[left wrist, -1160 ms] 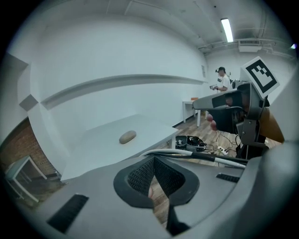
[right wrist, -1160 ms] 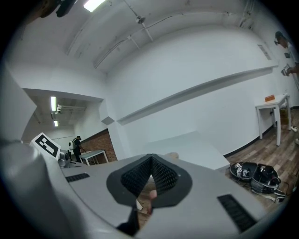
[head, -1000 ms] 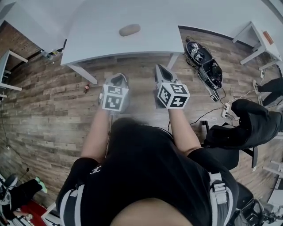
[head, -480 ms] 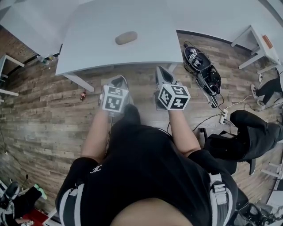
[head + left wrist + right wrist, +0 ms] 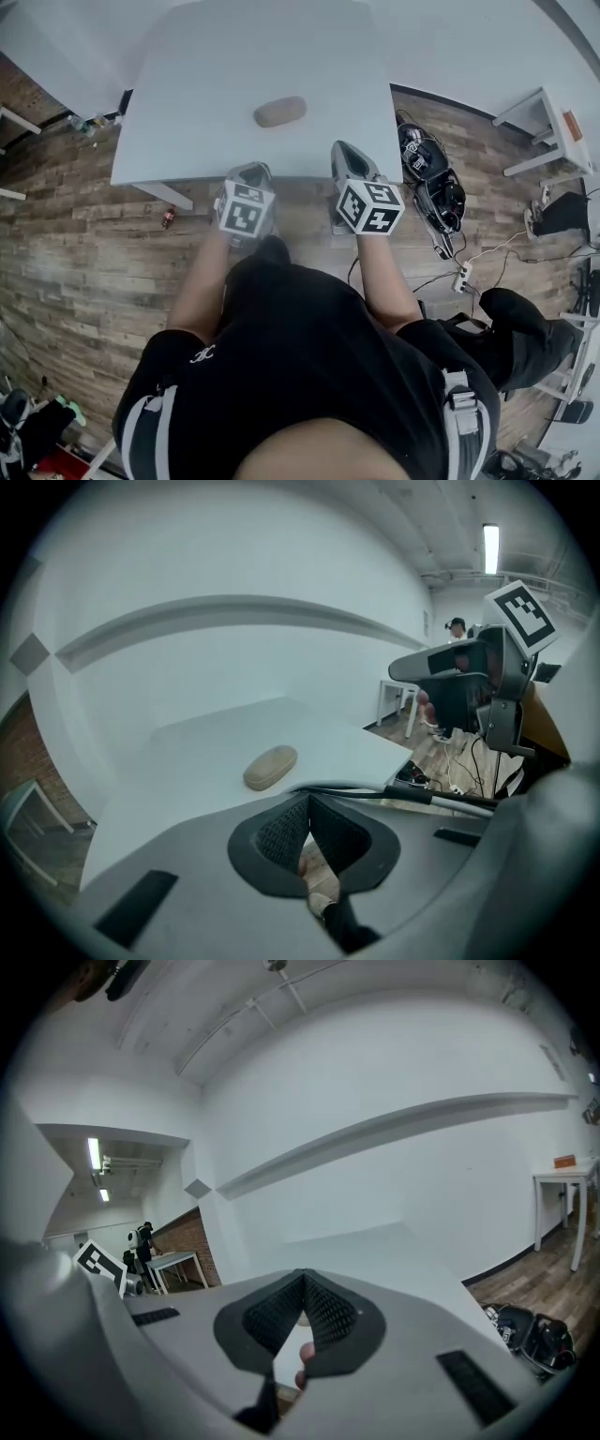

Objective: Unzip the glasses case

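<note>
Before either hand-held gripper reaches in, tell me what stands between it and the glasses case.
Nothing visible does. The glasses case lies alone on the white table; only bare tabletop separates it from the left hand-held gripper and the right hand-held gripper, both shut at the near edge.

A white tabletop (image 5: 206,103) stands on a wood-plank floor (image 5: 84,262). Black gear (image 5: 433,176) lies on the floor off its right edge, near a white power strip (image 5: 460,277). A small reddish object (image 5: 168,217) lies by its near-left corner. A smaller white table (image 5: 542,105) stands far right.
</note>
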A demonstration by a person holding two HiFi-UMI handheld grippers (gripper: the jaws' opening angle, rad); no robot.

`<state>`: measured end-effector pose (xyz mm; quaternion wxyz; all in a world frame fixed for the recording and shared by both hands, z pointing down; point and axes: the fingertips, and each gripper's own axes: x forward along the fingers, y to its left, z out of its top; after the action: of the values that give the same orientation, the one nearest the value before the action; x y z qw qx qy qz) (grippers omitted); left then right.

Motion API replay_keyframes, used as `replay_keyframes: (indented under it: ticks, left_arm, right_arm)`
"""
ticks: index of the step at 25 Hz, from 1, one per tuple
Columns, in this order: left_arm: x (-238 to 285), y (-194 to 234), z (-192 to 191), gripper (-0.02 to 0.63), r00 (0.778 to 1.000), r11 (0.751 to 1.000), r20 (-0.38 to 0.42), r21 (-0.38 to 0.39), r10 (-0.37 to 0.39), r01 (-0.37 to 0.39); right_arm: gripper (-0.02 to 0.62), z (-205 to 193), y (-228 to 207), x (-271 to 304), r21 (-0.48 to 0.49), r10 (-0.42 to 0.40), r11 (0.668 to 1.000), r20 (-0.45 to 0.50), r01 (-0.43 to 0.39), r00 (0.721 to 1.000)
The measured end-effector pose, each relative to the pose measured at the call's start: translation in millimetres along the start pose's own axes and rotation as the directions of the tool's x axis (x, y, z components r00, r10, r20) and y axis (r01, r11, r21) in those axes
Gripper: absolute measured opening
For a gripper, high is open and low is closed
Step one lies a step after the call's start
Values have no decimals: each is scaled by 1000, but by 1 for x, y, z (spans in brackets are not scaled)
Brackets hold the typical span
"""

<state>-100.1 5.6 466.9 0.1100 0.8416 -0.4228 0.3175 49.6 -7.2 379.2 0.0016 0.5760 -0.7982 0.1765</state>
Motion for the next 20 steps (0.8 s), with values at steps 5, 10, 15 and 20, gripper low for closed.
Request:
replay_keyframes:
  ticks: [5,10,15,20]
  left_arm:
    - [50,55,28,1,998,999,-45,20,-44,45]
    - [92,98,30,2,988,991,-93,35,-124,128]
    - [131,113,27,2,974,980,-132,56,-185,193]
    - [163,118,7,1,906,934,-324,137,-272,330]
  right_arm:
    - [3,23,-13,86,5,-14,1000,-22,14,1000]
    - [3,23,-15,159,4,-32,999,-61,32,998]
    - [3,17,-24,203,-9,-42,999,-91,42,995]
    - [3,10,-47,225,5,-78,997,-109,79,991]
